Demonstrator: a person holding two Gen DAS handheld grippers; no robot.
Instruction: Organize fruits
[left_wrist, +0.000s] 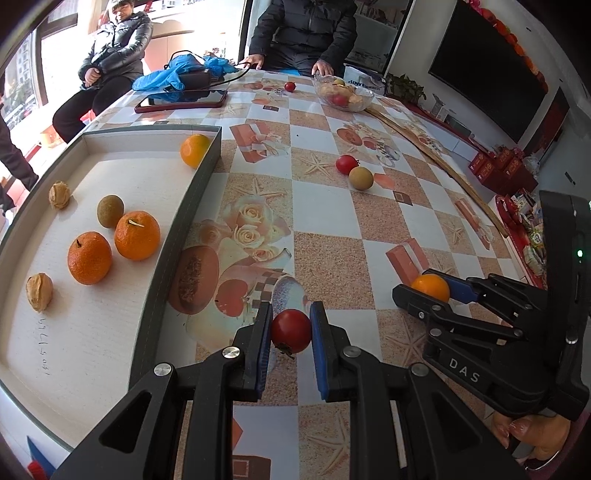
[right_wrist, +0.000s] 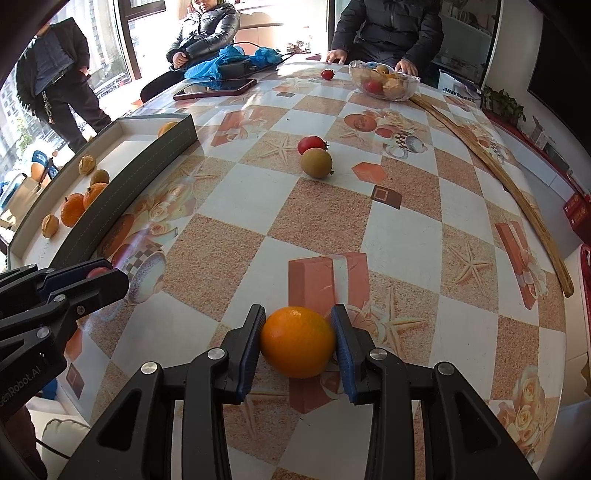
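The tray (left_wrist: 110, 236) lies to the left of both our tongs across the surface (left_wrist: 332, 229), nearer our left tongs (left_wrist: 291, 332), with only its low wall between. Our right tongs (right_wrist: 298, 341) grip an orange (right_wrist: 297, 341); the left ones pinch a small red fruit (left_wrist: 291, 331), both low over the surface. Two loose fruits (left_wrist: 354, 171) sit well beyond, out of the way.

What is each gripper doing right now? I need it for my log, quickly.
Left gripper: shut on the small red fruit.
Right gripper: shut on the orange.
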